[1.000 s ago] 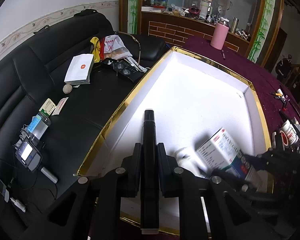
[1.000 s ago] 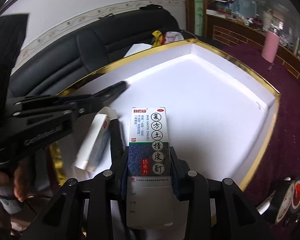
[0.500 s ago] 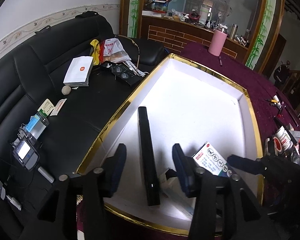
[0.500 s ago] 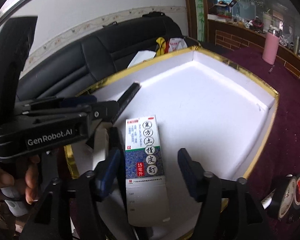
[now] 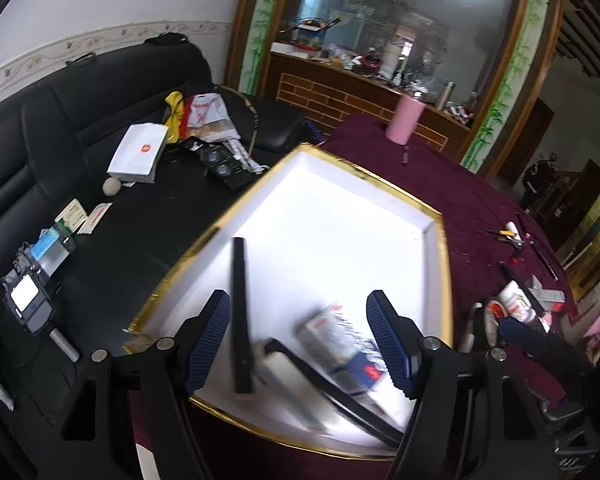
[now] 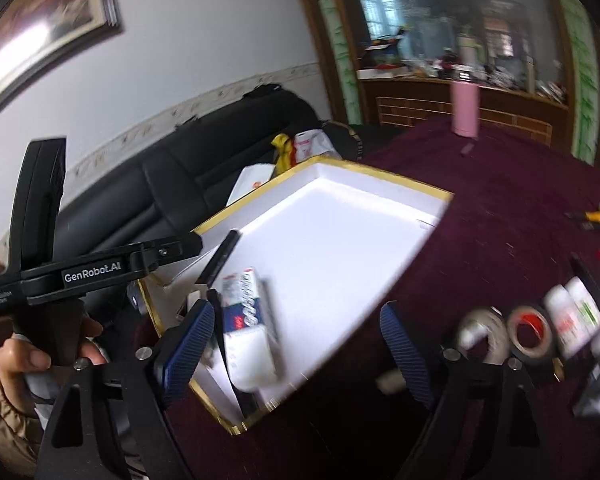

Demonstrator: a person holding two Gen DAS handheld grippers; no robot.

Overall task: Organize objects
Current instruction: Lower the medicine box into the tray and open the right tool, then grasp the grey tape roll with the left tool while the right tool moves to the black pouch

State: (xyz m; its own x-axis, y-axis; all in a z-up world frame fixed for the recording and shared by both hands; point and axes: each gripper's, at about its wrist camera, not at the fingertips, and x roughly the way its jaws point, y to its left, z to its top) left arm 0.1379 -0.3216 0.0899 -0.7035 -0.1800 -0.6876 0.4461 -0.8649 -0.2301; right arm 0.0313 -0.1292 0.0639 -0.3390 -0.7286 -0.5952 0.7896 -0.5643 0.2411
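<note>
left gripper (image 5: pixel 300 340): jaws opening; black pen (image 5: pixel 240 312) released, now lying in white tray (image 5: pixel 340 216)
right gripper (image 6: pixel 296 350): jaws opening; medicine box (image 6: pixel 246 312) released, drawn back

Left gripper (image 5: pixel 300 338): pointed downward, jaws wide apart and opening, blue ribbed pads (image 5: pixel 210 336) clear of contact, nothing pressed between them. In the right wrist view its black body stretches across the left side, gripped by a hand (image 6: pixel 32 354) with fingers wrapped round the handle; a tan sleeve (image 6: pixel 0 416) shows at the wrist.

Right gripper (image 6: pixel 296 354): angled downward, jaws wide and opening, blue pads (image 6: pixel 188 346) bare, holding nothing.
</note>
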